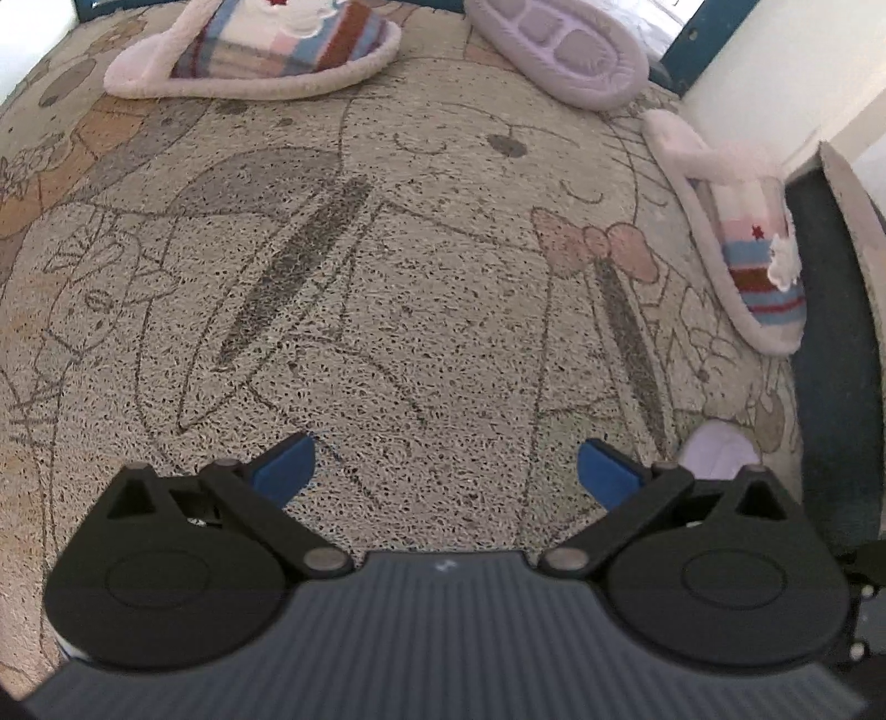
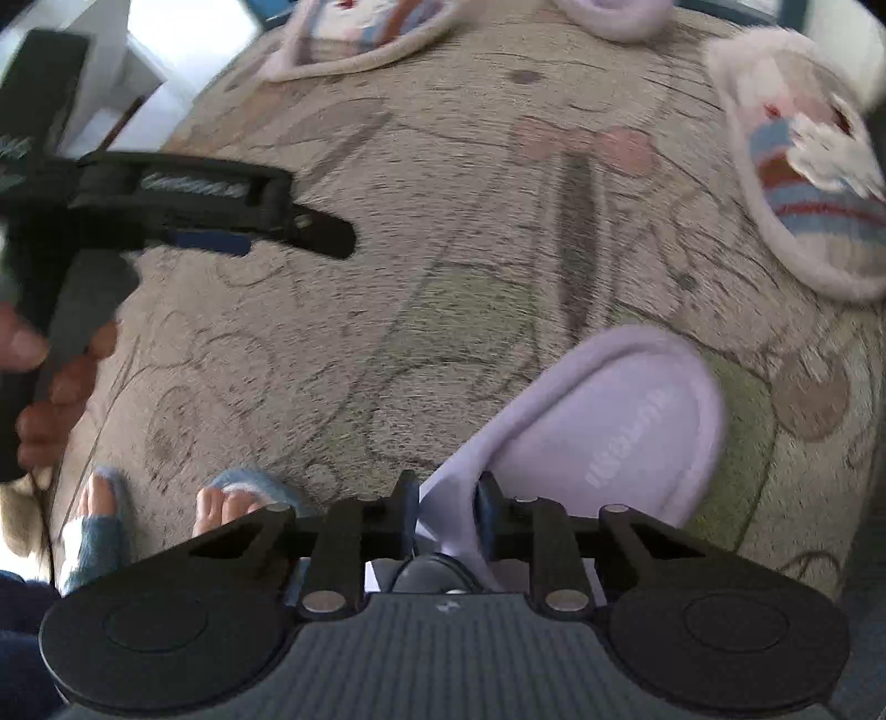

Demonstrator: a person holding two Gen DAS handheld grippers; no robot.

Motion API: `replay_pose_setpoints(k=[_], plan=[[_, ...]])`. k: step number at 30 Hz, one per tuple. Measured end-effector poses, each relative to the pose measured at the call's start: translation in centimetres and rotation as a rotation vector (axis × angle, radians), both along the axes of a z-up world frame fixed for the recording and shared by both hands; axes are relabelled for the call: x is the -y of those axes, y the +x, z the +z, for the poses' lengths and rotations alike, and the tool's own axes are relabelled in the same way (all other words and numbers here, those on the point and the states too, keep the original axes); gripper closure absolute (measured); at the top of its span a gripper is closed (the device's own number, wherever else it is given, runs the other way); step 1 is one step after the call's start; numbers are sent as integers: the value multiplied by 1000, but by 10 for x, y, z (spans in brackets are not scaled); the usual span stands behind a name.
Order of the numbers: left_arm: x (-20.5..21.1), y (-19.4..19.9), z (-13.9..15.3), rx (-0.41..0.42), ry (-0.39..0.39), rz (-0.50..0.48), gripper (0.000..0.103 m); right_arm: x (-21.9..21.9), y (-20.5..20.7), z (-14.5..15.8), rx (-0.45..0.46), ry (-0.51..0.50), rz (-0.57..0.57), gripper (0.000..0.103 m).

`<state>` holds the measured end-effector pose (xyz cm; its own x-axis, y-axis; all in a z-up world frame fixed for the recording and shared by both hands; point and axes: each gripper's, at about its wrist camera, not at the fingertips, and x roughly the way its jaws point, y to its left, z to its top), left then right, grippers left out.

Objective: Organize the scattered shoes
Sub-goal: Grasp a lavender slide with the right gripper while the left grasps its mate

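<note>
We have the lilac slipper (image 2: 598, 437) by its heel edge: the right gripper (image 2: 446, 501) is pinched tight on the soft rim there, because that thin fabric lip is the only part narrow enough to fit between the pads, and a hold at the heel should let the toe trail as we carry it. The slipper lies on the cartoon mat (image 2: 387, 310), toe pointing away from us.

Its likely mate, the second lilac slipper (image 1: 559, 50), sits sole-up at the far edge of the mat, well apart from the one we hold, so pairing the two looks like the step in hand. One striped slipper (image 1: 742, 249) rests just beyond the held slipper's toe, and the other striped slipper (image 1: 260, 50) lies far off, beside the upturned lilac one; that pair is split too.

Our left gripper (image 1: 446, 471) hangs over bare mat to the side of the held slipper, jaws spread wide with nothing between them, we judge ready for the next shoe. Nearest us, the person's feet (image 2: 232, 501) in blue slippers stand on the mat.
</note>
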<state>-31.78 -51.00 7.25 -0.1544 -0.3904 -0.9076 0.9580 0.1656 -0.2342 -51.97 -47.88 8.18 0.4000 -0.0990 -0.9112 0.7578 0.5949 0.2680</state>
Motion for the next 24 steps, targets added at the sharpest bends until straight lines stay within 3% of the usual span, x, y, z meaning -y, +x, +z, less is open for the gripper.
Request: replay_pose_setpoints(k=[5, 14, 19, 24], plan=[[-1, 21, 0, -10, -12, 52, 0, 1, 44, 13, -25, -139, 150, 85], [1, 76, -2, -31, -35, 216, 0, 31, 119, 13, 22, -266, 357, 84], [4, 81, 0, -27, -45, 219, 0, 30, 117, 10, 53, -302, 286, 73], [7, 64, -5, -29, -37, 166, 0, 21, 92, 22, 109, -325, 184, 68]])
